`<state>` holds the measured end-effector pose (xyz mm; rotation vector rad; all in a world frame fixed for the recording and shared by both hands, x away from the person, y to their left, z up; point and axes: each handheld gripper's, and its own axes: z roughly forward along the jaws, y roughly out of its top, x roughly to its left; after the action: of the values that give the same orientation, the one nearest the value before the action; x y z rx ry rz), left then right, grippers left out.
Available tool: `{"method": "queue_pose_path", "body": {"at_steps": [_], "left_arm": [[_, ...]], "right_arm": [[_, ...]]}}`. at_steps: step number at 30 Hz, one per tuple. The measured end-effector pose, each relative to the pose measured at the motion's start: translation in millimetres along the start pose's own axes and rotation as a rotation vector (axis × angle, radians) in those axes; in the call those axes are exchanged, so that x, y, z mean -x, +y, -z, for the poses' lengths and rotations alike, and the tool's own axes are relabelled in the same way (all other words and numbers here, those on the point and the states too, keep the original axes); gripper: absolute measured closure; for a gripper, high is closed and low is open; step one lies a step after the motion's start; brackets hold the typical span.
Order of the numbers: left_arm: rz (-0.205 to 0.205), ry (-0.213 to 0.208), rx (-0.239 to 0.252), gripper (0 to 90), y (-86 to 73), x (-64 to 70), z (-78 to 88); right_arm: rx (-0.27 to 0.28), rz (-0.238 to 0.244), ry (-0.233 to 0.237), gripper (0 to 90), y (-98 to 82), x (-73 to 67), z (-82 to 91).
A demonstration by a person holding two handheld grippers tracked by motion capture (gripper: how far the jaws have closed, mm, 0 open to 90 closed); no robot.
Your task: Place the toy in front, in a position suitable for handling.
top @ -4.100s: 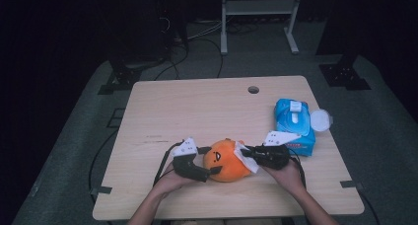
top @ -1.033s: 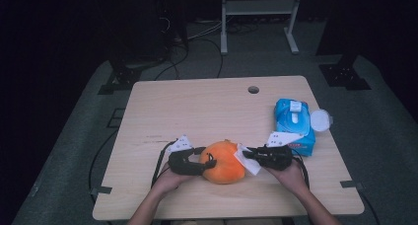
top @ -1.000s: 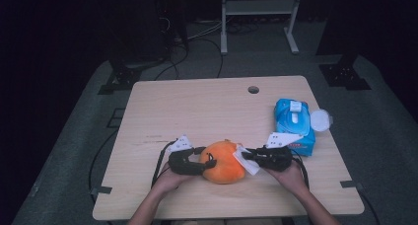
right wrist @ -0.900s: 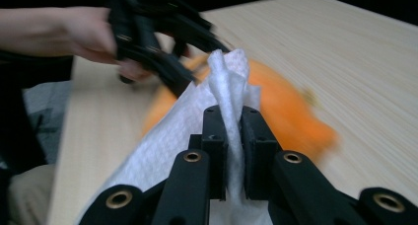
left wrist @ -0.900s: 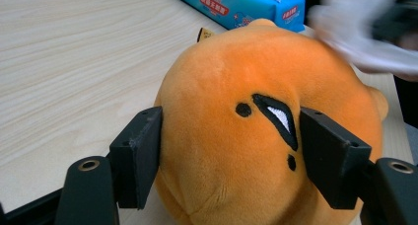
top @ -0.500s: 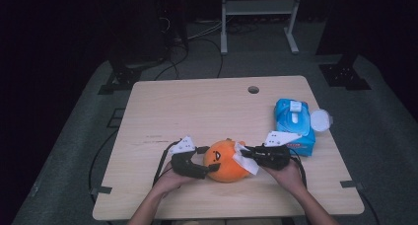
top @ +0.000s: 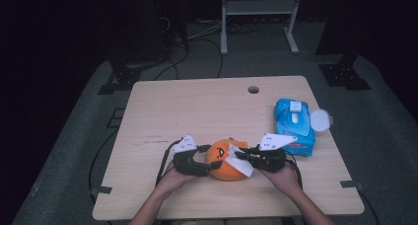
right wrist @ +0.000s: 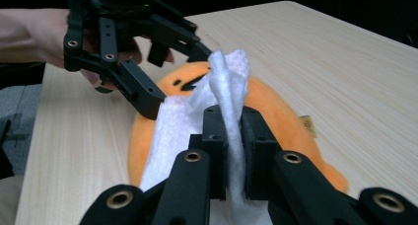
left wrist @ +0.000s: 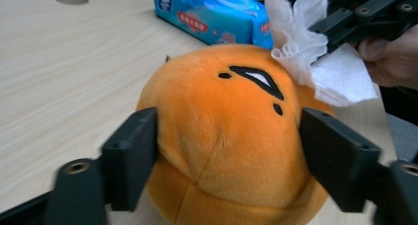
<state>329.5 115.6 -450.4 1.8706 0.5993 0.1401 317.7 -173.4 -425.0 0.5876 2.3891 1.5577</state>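
Orange plush toy [top: 224, 161] sits on the wooden table [top: 207, 106], close to the edge nearest me, round and soft, with a stitched black eye on its upper face. My left gripper [top: 206, 162] comes at it from 9 o'clock in the high view. In the left gripper view my two black jaws straddle the toy's sides, one at each flank, and their pads lie right at the fur; they have just been closing a little with the toy between them, and I cannot tell whether they truly press in or merely touch. My right gripper [top: 242, 158] comes in from 3 o'clock. Its jaws are clenched on a white wipe [right wrist: 229, 94], which is pinched flat between the pads and rises above them in a crumpled tuft. The wipe lies against the toy's top, near the stitched eye, and a loose flap of it hangs down the toy's side. My hands hold the gripper bodies from the table's near edge, a cable trailing from each. At about 2 o'clock from the toy, beyond my right gripper, lies a blue pack of wipes [top: 294, 124], with a white round lid [top: 321, 120] just beside its far right side. Farther off at 12 o'clock, a small round hole [top: 253, 90] shows in the tabletop.
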Motion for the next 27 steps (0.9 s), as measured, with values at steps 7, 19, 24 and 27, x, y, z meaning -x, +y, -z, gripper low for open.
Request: {"method": "queue_pose_path", "body": {"at_steps": [7,19,24,27], "left_arm": [[0.005,0.018,0.009,20.8,2.7,0.3,-4.4],[-0.041,0.008,0.027,31.0,5.8,6.8,-5.7],[-0.019,0.022,0.001,12.4,4.3,3.0,-4.0],[0.005,0.0,-0.003,10.7,2.6,0.1,-2.6]], "right_arm": [[-0.024,0.106,0.038,81.4,6.8,-22.1,-13.1],[0.009,0.028,-0.008,81.4,3.4,-3.8,-1.0],[-0.002,0.044,0.013,81.4,5.7,-8.3,-7.5],[0.002,0.011,-0.015,81.5,2.2,2.3,-1.4]]}}
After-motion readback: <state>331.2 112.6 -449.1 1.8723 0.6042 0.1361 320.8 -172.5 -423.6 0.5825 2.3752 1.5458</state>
